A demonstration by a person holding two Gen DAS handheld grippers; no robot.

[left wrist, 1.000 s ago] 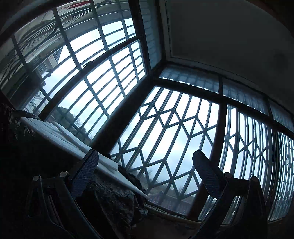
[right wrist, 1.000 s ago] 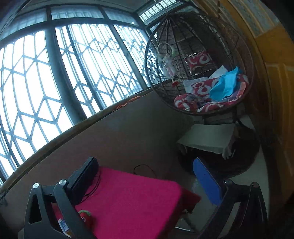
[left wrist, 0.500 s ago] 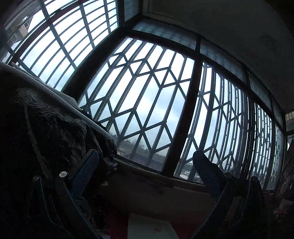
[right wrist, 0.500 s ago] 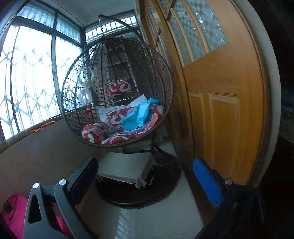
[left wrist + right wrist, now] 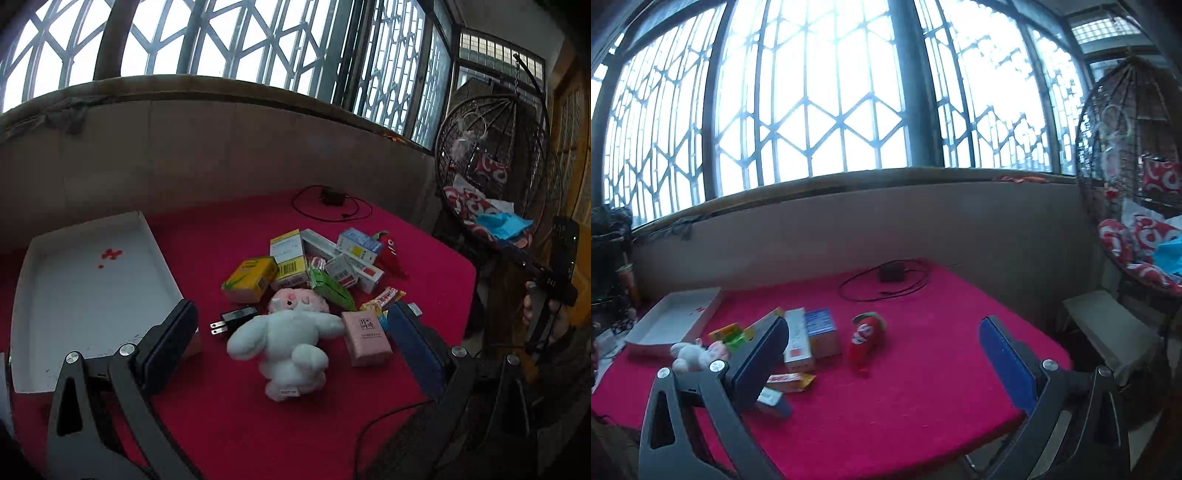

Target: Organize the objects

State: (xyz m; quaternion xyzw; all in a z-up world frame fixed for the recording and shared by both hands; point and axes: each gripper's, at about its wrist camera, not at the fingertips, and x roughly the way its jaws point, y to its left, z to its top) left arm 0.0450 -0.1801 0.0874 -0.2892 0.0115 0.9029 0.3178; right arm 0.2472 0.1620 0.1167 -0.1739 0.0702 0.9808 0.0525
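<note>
Both the left gripper (image 5: 291, 332) and right gripper (image 5: 882, 350) are wide apart and empty above the toys and boxes on the red table (image 5: 258, 424).

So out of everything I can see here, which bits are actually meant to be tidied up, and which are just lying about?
For tidying, likely:
white tray, nothing sorted into it
white plush toy
pink box
yellow box
red chili plush
plug adapter
candy wrapper

Just lying about:
black cable and charger at the table's far edge
hanging wicker chair
window grille
</note>
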